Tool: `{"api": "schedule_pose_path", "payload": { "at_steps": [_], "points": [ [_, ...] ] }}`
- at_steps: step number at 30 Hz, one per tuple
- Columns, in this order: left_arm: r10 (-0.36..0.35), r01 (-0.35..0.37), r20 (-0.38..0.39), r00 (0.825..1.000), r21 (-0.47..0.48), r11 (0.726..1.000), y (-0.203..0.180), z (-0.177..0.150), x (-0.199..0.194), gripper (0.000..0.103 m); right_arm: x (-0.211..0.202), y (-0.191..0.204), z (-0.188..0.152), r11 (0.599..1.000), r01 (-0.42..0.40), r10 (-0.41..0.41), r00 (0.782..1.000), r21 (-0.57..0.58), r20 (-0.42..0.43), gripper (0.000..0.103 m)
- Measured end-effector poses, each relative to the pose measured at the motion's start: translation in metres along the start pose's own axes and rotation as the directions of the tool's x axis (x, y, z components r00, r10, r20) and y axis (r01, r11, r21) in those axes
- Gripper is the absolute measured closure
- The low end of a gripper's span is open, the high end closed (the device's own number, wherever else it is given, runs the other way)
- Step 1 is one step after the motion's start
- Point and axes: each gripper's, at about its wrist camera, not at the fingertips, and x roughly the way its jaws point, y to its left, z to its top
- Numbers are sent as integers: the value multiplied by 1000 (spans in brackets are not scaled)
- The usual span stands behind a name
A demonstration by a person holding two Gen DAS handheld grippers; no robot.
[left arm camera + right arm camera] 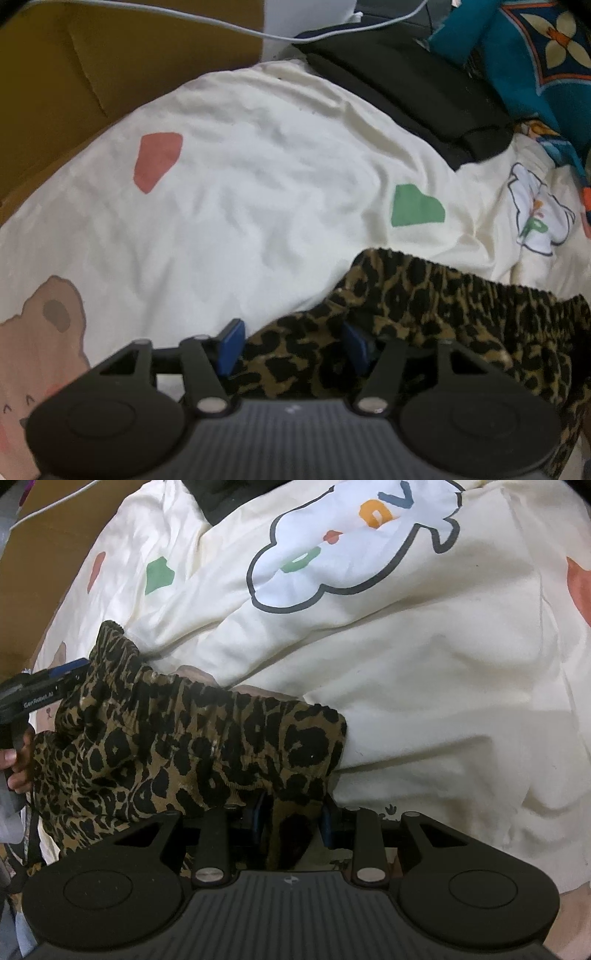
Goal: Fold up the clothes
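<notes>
- Left wrist view: the left gripper [293, 345] is seen with its blue-padded fingers [232, 345] set well apart; leopard-print fabric lies between them, but whether it is actually pinched cannot be told.
- The leopard-print garment [436, 299] is bunched at the lower right, its gathered elastic edge running from beside the gripper toward the right border of the view.
- A cream bedspread [240, 206] with a red patch [157, 160] and a green patch [415, 206] is spread ahead; wide open room is offered there.
- That room is bounded on the left by a brown cardboard wall [92, 74], and at the far edge by a dark folded cloth [413, 92] and a teal patterned cloth [535, 55].
- A white cable [221, 24] is strung across the top.
- Right wrist view: the right gripper [293, 821] is seen with its fingers closed in on a fold of the garment's lower edge.
- The garment [192, 738] is held stretched between both tools; the left gripper [55, 686] and a hand [18, 764] are met at its left edge.
- Bare bedspread [443, 686], printed with a cloud shape [351, 542], is left open beyond and to the right.
</notes>
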Motion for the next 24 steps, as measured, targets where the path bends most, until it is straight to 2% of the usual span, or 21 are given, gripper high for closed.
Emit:
{"api": "schedule_pose_path", "payload": {
  "at_steps": [4,6,7,8,9,12,17,24],
  "points": [
    [-52,54,28,998,-60,997,9,-5,2,54,1,4,-2,999,9,-9,1000,-33,4,76],
    [-86,88,36,996,-77,993,11,-6,0,76,-2,6,-2,999,10,-10,1000,-52,18,83],
    [-90,93,42,995,-69,993,8,-5,-2,81,-6,8,-2,998,12,-10,999,-62,31,85],
    [-93,96,47,995,-60,994,6,-5,-3,93,-9,9,-2,997,13,-10,999,-71,44,87],
    [-95,98,51,994,-55,994,3,-4,-6,96,-12,11,-2,997,15,-10,998,-81,56,89],
    [-87,93,87,992,-63,994,2,-7,-17,99,-22,16,-2,994,20,-10,995,-110,95,92],
    [-111,136,178,978,-138,981,16,-21,-51,100,-39,25,-1,987,32,-6,987,-157,159,93],
    [-81,144,270,959,-220,965,38,-47,-103,100,-48,40,13,981,37,13,968,-192,250,94]
  ]
}}
